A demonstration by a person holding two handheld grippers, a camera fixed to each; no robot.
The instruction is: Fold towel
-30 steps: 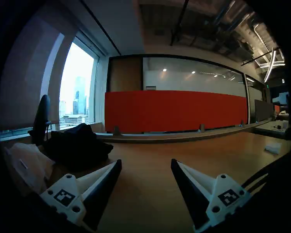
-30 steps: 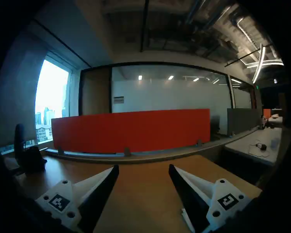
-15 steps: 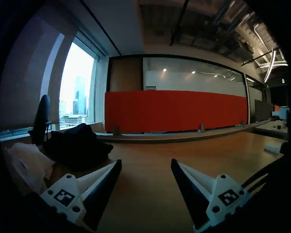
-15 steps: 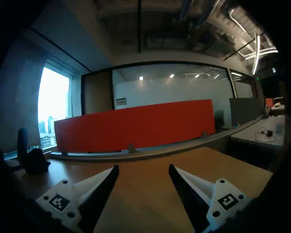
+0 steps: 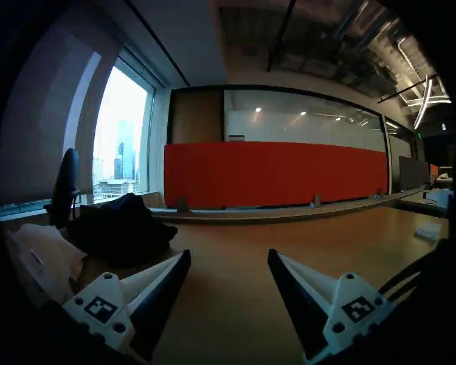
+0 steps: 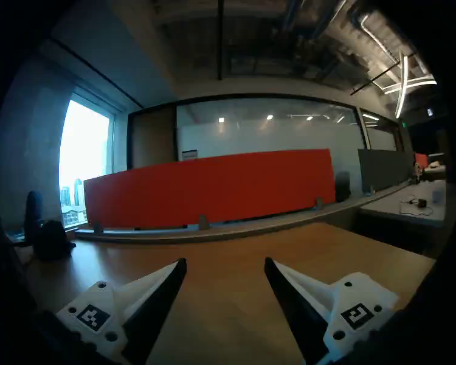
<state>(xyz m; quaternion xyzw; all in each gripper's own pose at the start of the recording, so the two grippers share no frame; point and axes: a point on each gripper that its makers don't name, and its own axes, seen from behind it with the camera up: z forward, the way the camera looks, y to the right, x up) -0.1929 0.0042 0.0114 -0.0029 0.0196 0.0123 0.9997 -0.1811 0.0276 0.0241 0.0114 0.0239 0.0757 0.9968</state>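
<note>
1. Left gripper view: my left claw (image 5: pixel 228 252) hangs low over the wooden desk (image 5: pixel 240 304), its two fingers spread wide with nothing between them.
2. The towel (image 5: pixel 42 258), pale and crumpled, lies on the desk off to the left of my left finger. It is near the finger, but I cannot tell whether they touch.
3. Just beyond the towel sits a dark heap of cloth (image 5: pixel 121 231), and behind that stands a dark chair (image 5: pixel 65 182) by the bright window (image 5: pixel 121 146).
4. A red partition (image 5: pixel 276 173) runs along the far edge of the desk. A small white thing (image 5: pixel 427 231) lies at the far right, too small to make out.
5. Right gripper view: my right claw (image 6: pixel 225 261) is also spread wide and empty over the desk. The red partition stands beyond it, and a dark bundle (image 6: pixel 50 240) sits at the far left.
</note>
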